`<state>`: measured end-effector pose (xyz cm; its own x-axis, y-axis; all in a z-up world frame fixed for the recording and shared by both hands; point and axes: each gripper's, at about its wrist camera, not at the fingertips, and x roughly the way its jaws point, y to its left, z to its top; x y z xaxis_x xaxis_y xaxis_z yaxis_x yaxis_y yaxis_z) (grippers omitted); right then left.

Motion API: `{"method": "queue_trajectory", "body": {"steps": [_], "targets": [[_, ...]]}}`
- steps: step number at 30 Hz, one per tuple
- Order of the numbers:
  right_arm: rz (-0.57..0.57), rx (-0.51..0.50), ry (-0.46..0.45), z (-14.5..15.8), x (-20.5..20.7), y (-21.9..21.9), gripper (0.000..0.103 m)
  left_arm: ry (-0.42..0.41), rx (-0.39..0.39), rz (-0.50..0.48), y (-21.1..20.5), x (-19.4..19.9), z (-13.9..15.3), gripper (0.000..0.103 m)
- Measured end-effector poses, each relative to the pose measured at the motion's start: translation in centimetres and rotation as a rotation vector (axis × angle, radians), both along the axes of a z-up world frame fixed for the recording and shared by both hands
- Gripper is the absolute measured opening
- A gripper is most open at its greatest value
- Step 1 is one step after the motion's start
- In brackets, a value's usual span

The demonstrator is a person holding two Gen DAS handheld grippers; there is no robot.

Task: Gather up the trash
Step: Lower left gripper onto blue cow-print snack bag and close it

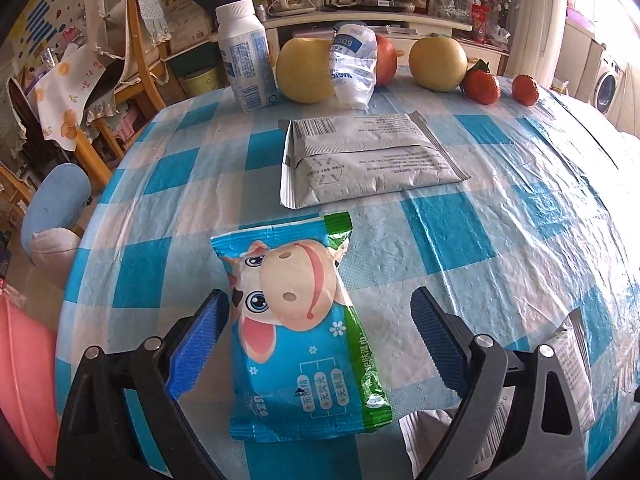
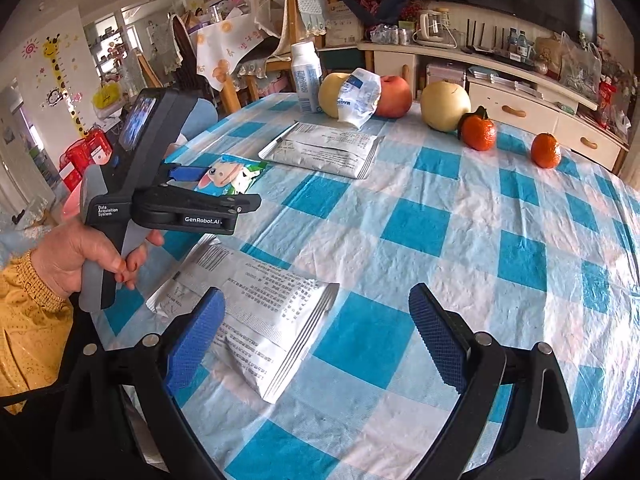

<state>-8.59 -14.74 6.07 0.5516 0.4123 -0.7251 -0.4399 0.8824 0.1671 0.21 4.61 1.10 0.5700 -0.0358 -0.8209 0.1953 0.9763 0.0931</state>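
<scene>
Your left gripper (image 1: 320, 338) is hovering w/ its jaws spread wide, gripping nothing; the blue cow-print wet-wipe pack (image 1: 298, 332) is lying flat on the checked tablecloth (image 1: 500, 240) between the blue pads (image 1: 198, 344), closer to the left pad but whether it's touching, can't tell. Just beyond the pack, the big silver pouch (image 1: 368, 158) is lying flat, barcode side up. Farther back, the white bottle (image 1: 244, 60) is standing upright next to a yellow pear (image 1: 302, 72), and a crumpled plastic wrapper (image 1: 354, 66) is leaning against the pear and the red apple (image 1: 386, 60). To the right of those you're seeing a second pear (image 1: 438, 64) and two mandarins (image 1: 482, 86), all near the table's far edge. Your right gripper (image 2: 316, 336) is also hanging open, clamping nothing, jaws well apart over the table's near side; a second silver pouch (image 2: 260, 312) is lying w/ one corner by the left pad and partly under it. In the right wrist view your left hand (image 2: 80, 256) is wrapping the grey handle of the left gripper, yellow sleeve (image 2: 28, 320) at the wrist, and the tool's fingers are reaching over the cow pack. A pink tub (image 1: 24, 380) is sitting below the table edge on the left.
</scene>
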Motion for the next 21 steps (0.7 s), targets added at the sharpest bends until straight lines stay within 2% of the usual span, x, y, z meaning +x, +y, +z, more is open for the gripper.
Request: {"method": "queue_trajectory", "body": {"steps": [6, 11, 16, 21], "targets": [[-0.017, 0.009, 0.005, 0.2, 0.3, -0.9, 0.094, 0.007, -0.018, 0.012, 0.2, 0.2, -0.3, 0.091], [0.0, -0.003, 0.007, 0.1, 0.2, -0.3, 0.094, 0.011, -0.042, 0.028, 0.7, 0.3, -0.5, 0.078], [0.006, -0.002, 0.012, -0.1, 0.4, -0.2, 0.094, 0.011, -0.072, 0.047, 1.5, 0.4, -0.4, 0.059], [0.021, 0.001, 0.022, -0.3, 0.5, 0.1, 0.094, 0.014, -0.122, 0.055, 2.3, 0.4, -0.2, 0.051]]}}
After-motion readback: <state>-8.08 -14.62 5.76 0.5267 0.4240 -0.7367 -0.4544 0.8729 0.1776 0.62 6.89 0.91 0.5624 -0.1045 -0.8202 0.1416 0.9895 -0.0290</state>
